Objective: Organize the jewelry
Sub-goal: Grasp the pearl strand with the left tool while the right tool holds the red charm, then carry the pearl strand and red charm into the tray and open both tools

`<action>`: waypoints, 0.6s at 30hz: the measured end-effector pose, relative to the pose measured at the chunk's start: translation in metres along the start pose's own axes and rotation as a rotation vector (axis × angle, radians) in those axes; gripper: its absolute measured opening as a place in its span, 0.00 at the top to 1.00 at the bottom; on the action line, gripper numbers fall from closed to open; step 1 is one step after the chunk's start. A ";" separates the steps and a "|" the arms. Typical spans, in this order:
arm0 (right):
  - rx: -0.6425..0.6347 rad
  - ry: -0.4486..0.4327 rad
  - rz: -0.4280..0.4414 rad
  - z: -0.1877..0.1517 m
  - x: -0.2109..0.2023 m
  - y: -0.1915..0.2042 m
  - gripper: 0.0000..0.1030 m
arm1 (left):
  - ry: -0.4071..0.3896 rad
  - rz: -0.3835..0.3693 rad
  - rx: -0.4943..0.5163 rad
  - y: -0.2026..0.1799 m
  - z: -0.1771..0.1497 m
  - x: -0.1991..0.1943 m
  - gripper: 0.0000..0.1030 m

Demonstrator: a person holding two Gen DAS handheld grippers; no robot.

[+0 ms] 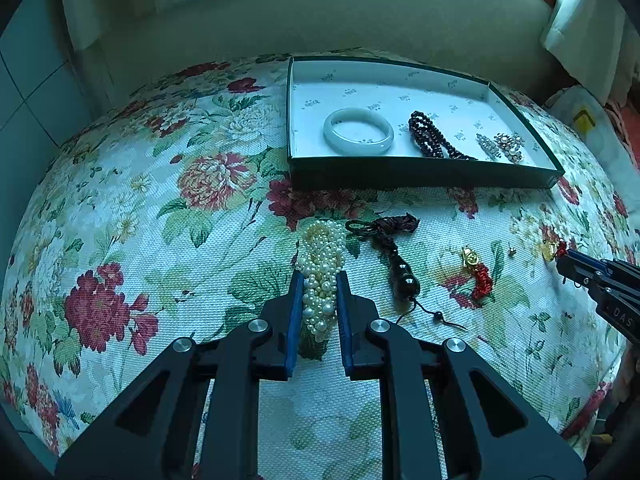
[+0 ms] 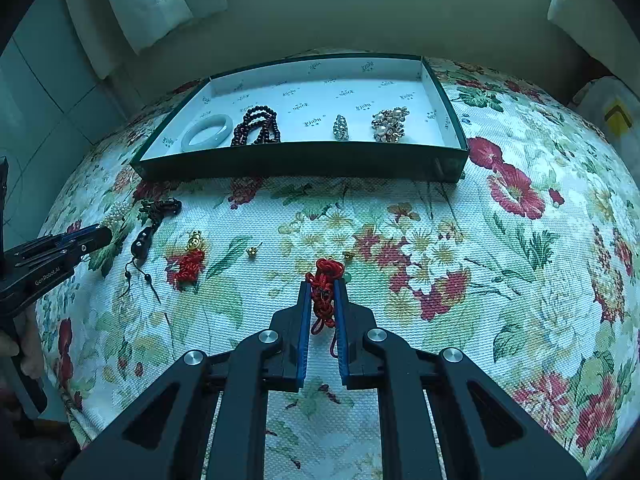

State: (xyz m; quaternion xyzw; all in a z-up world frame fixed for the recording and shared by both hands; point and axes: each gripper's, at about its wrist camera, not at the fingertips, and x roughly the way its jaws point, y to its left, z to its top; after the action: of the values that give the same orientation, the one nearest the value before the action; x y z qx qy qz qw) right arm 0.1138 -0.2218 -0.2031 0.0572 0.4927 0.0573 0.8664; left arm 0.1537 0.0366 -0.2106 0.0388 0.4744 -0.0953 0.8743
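Observation:
My left gripper [image 1: 319,278] is shut on a heap of white pearls [image 1: 322,264] lying on the floral cloth. My right gripper [image 2: 323,284] is shut on a red cord charm [image 2: 326,286]; it shows at the right edge of the left wrist view [image 1: 566,258]. A dark green tray [image 1: 420,174] at the back holds a pale jade bangle [image 1: 358,131], dark bead strings [image 1: 432,136], a crystal piece [image 2: 341,127] and a pearl brooch [image 2: 390,124]. A brown cord pendant [image 1: 404,272] and a second red cord charm with gold [image 1: 478,276] lie between the grippers.
Two small gold studs [image 2: 252,251] [image 2: 348,256] lie on the cloth near the right gripper. The cloth-covered surface [image 2: 520,280] curves down at its edges. A wall and white curtains [image 2: 152,0] stand behind the tray.

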 end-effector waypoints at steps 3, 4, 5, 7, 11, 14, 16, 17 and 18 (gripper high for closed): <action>-0.002 -0.014 0.003 0.003 -0.005 0.001 0.89 | -0.021 -0.013 0.001 -0.002 0.006 -0.009 0.85; -0.003 -0.020 0.004 0.004 -0.007 0.001 0.89 | -0.028 -0.020 0.002 -0.003 0.008 -0.012 0.85; -0.006 -0.027 0.005 0.006 -0.009 0.002 0.89 | -0.038 -0.027 0.005 -0.005 0.011 -0.015 0.85; -0.011 -0.042 0.004 0.011 -0.013 0.002 0.89 | -0.058 -0.034 0.014 -0.008 0.017 -0.021 0.85; -0.022 -0.072 0.001 0.025 -0.019 0.002 0.89 | -0.088 -0.048 0.038 -0.015 0.032 -0.024 0.85; -0.031 -0.098 -0.002 0.038 -0.021 0.001 0.89 | -0.108 -0.054 0.051 -0.020 0.046 -0.022 0.85; -0.044 -0.120 -0.008 0.048 -0.022 0.001 0.89 | -0.124 -0.053 0.059 -0.024 0.055 -0.021 0.85; -0.050 -0.129 -0.011 0.054 -0.021 0.002 0.89 | -0.131 -0.054 0.063 -0.026 0.059 -0.019 0.85; -0.055 -0.138 -0.014 0.060 -0.021 0.001 0.89 | -0.137 -0.054 0.067 -0.028 0.064 -0.017 0.85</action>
State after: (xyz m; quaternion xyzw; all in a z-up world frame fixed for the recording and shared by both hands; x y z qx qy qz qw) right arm 0.1548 -0.2261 -0.1547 0.0337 0.4302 0.0606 0.9001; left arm 0.1916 0.0009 -0.1605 0.0487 0.4108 -0.1373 0.9000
